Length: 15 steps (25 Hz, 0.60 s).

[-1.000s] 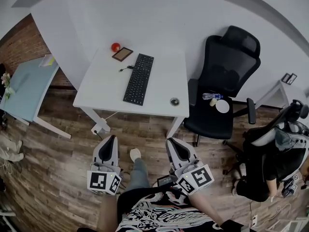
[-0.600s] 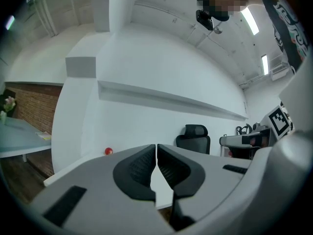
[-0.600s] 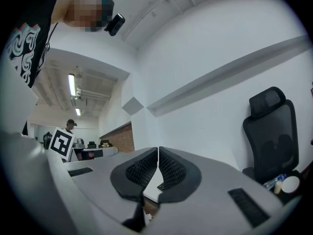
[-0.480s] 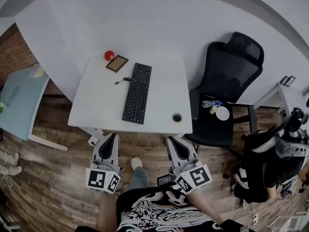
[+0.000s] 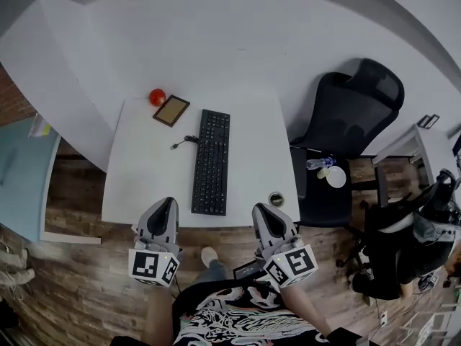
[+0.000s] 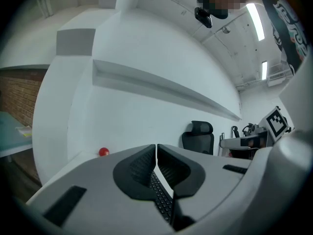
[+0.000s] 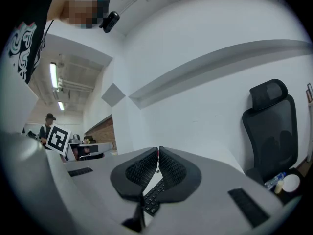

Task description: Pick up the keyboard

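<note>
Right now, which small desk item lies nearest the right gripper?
The small round object at the near right edge of the desk; the red ball and brown frame sit at its far left.

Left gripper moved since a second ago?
Yes. The grey left gripper has closed in on the white rectangular desk: its tip was over wood floor, now overlaps the desk's front edge.

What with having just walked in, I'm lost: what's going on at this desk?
A person stands at a white desk with a gripper in each hand. The left gripper and right gripper are both shut and empty, at the desk's near edge on either side of the near end of the black keyboard. The keyboard lies flat on the desk, not yet picked up.
</note>
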Available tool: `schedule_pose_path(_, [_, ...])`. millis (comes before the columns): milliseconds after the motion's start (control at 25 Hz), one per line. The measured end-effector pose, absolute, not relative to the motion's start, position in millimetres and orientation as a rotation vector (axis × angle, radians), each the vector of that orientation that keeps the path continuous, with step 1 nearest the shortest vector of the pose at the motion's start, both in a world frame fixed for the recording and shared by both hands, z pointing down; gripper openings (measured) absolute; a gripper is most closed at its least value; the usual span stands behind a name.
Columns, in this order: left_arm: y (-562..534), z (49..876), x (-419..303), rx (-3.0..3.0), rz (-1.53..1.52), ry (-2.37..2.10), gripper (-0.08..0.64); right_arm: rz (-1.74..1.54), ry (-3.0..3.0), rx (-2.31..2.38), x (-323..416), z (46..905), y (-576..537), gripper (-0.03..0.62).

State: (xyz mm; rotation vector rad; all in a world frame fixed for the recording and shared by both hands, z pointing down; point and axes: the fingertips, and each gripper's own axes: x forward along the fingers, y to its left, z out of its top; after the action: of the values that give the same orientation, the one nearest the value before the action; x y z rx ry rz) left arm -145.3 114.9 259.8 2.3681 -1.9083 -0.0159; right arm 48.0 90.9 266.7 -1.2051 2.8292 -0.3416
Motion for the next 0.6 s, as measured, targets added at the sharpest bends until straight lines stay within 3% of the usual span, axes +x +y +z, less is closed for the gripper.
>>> schedule_pose_path(600, [38,294,-156,2.382,0.081,-1.782,0.025,-0.417,2.801,-1.240,25,283,29,0.029])
